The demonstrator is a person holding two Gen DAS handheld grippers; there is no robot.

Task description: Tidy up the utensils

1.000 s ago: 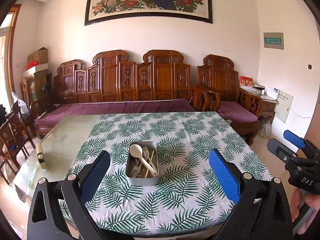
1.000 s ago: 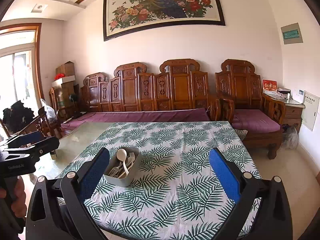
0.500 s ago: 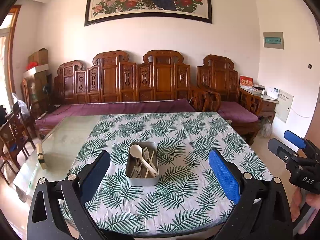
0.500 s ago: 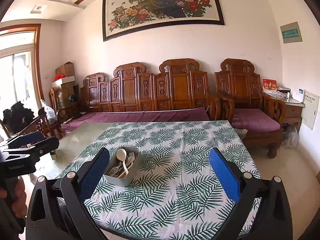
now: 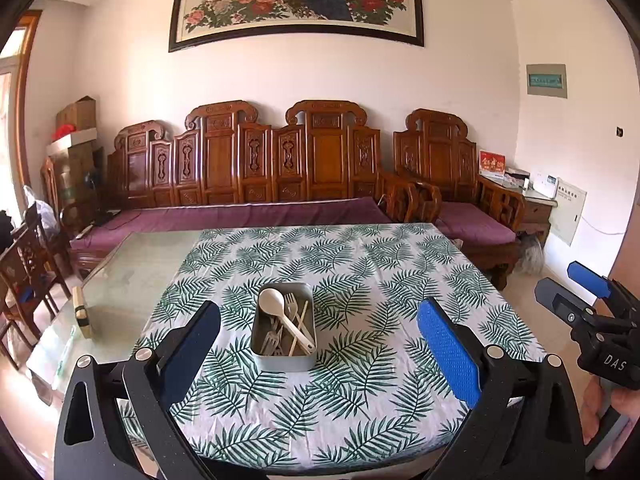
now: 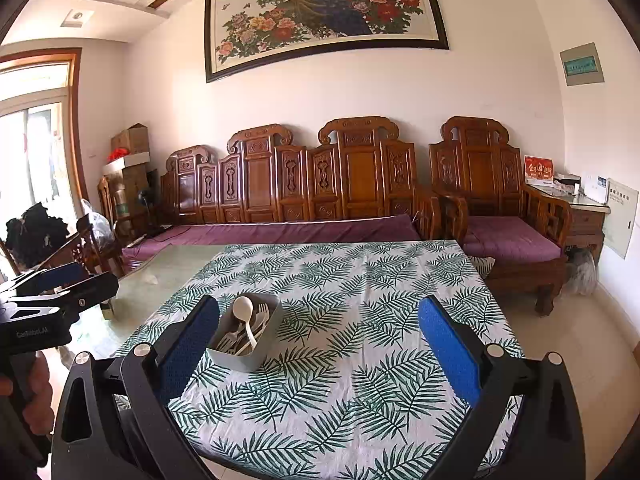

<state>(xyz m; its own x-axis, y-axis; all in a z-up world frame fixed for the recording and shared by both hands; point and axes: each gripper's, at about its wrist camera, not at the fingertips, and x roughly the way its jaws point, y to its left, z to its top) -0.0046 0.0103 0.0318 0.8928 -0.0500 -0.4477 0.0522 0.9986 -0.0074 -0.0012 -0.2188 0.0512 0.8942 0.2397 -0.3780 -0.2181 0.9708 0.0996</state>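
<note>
Change: almost nothing is moving since a second ago — both views are holding nearly the same framing, the right claw drifting only a touch at the edge of the left view.
Left claw (image 5: 318, 354): hanging wide open and empty, short of the bin.
Right claw (image 6: 320, 350): also gaping wide, gripping nothing, the bin sitting toward its left finger.
Container: grey rectangular metal bin (image 5: 285, 330) is standing upright on the leaf-print cloth of the tabletop (image 5: 372, 276), near the front.
Contents: white plastic spoon (image 5: 280, 312) is lying on top of pale forks (image 5: 291, 306) and a thin wooden stick (image 5: 299, 326) — all jumbled together.
Handling: these utensils are looking light, stiff and a bit slick; pinching the spoon at mid-handle seems safest, since its bowl would likely be slipping.
</note>
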